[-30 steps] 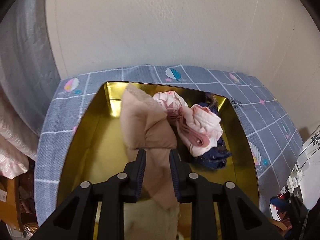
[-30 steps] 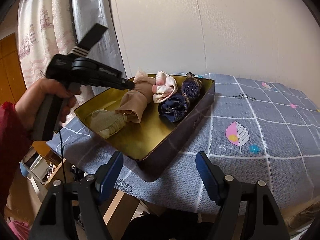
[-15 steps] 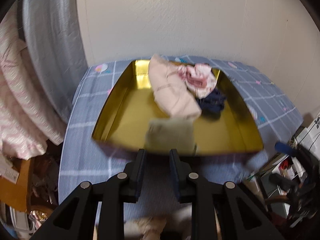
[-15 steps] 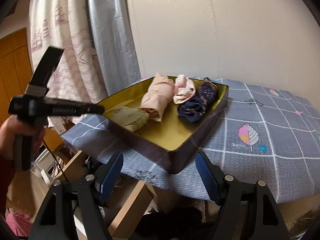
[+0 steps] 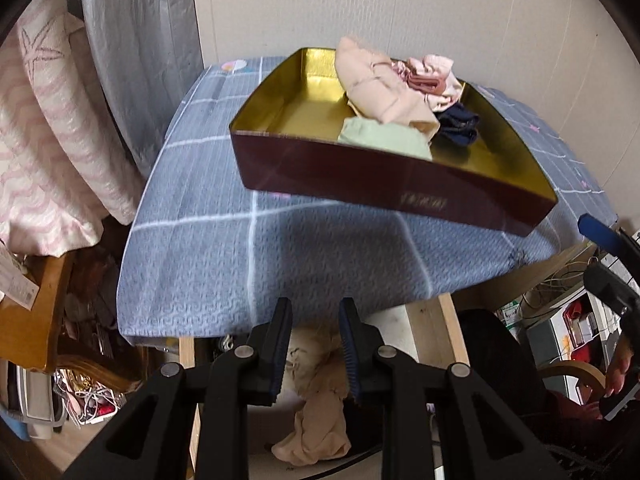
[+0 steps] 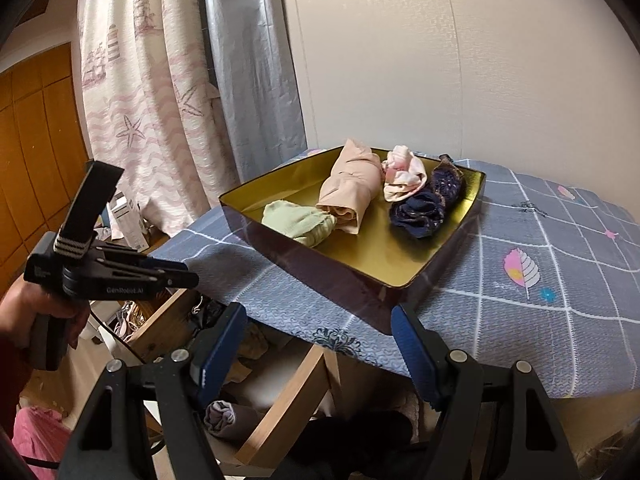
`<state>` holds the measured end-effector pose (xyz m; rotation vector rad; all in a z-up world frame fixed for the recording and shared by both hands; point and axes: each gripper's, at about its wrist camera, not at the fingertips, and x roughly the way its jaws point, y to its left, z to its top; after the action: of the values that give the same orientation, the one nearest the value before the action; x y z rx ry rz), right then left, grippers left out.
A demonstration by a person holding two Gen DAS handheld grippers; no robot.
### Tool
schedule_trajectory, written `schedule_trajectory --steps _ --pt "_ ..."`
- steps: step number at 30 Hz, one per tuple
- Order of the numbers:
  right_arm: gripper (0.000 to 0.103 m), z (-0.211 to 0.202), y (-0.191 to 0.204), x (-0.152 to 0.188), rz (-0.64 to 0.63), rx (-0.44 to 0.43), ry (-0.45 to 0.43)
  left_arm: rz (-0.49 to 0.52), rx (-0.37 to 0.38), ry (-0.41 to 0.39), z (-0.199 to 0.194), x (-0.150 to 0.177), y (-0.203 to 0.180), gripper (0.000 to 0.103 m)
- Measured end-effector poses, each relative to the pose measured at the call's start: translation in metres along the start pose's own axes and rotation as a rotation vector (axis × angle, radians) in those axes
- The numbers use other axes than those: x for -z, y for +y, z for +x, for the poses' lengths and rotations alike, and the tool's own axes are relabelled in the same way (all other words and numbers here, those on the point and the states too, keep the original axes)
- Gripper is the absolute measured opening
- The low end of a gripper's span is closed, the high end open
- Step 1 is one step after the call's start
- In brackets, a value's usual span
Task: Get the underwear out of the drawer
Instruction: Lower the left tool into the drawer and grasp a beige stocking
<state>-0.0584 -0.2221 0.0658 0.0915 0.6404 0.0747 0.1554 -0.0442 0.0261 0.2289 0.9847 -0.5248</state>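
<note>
My left gripper (image 5: 314, 320) hangs past the table's front edge, tilted down over an open wooden drawer (image 6: 280, 412). Its jaws stand a narrow gap apart with nothing in them. A crumpled beige garment (image 5: 316, 420) lies in the drawer below it. The right gripper (image 6: 316, 320) is open wide and empty, just short of the table edge. On the table a gold-lined tray (image 5: 360, 176) holds a green roll (image 5: 380, 140), a beige roll (image 5: 380, 84), a pink-white piece (image 5: 432, 76) and a navy piece (image 5: 460, 124). In the right wrist view a hand holds the left gripper (image 6: 180, 276) at the left.
A blue checked cloth (image 6: 540, 300) covers the table. Pink-patterned curtains (image 6: 140, 120) hang at the left, with a white wall behind. A grey rolled garment (image 6: 220, 416) lies in the drawer. Clutter and cables lie on the floor at both sides.
My left gripper has pulled back from above the beige roll in the tray to beyond the table's front edge and has sunk. The right gripper has shifted slightly sideways.
</note>
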Motion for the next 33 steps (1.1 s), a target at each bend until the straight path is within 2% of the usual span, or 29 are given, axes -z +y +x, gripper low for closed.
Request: schedule_trajectory --steps 12,19,23,30,32,33 --pt "0.076 0.01 0.012 0.006 -0.021 -0.037 0.041 0.016 -0.003 0.141 0.037 0.016 -0.004 0.024" --pt "0.076 0.019 0.023 0.014 -0.054 -0.077 0.089 0.052 -0.039 0.185 0.046 0.021 -0.009 0.024" --pt "0.076 0.029 0.028 0.019 -0.062 -0.1 0.129 0.058 -0.032 0.217 0.053 0.025 -0.011 0.024" --pt "0.076 0.042 0.03 0.026 -0.066 -0.109 0.186 0.083 -0.016 0.328 0.081 0.031 -0.018 0.026" --pt "0.076 0.044 0.031 0.026 -0.075 -0.111 0.195 0.119 -0.001 0.394 0.093 0.035 -0.023 0.035" --pt "0.076 0.045 0.032 0.026 -0.079 -0.108 0.197 0.141 -0.002 0.422 0.098 0.036 -0.024 0.035"
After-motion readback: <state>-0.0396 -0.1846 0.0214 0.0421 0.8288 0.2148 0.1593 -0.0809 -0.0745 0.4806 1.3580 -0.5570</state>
